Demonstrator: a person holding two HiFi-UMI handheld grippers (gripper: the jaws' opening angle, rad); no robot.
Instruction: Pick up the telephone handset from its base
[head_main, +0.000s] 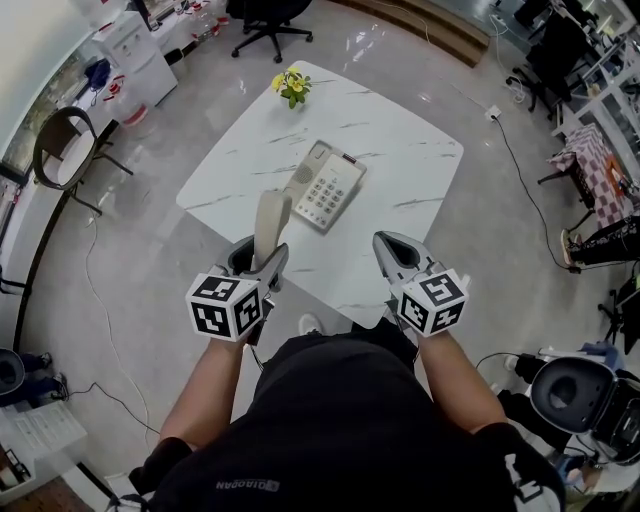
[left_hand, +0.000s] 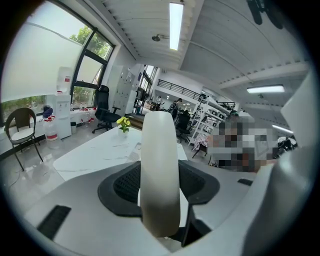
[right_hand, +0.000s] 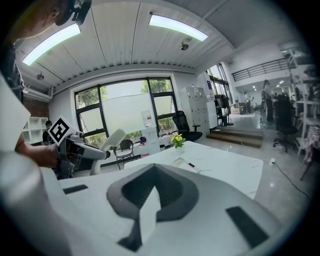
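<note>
The cream telephone handset (head_main: 268, 222) stands upright in my left gripper (head_main: 262, 256), lifted clear of its base (head_main: 326, 186) and held over the near edge of the white marble table (head_main: 410, 150). In the left gripper view the handset (left_hand: 159, 170) fills the middle, with the jaws shut on it from both sides. The keypad base stays at the table's middle, its cradle bare. My right gripper (head_main: 392, 250) hangs to the right over the table's near edge, shut with nothing in it. From the right gripper view I see the left gripper (right_hand: 75, 148) and the raised handset (right_hand: 113, 139).
A small pot of yellow flowers (head_main: 292, 86) stands at the table's far corner. A wicker chair (head_main: 62, 145) is at the left, an office chair (head_main: 268, 22) beyond the table. A cable (head_main: 520, 170) runs across the floor at the right.
</note>
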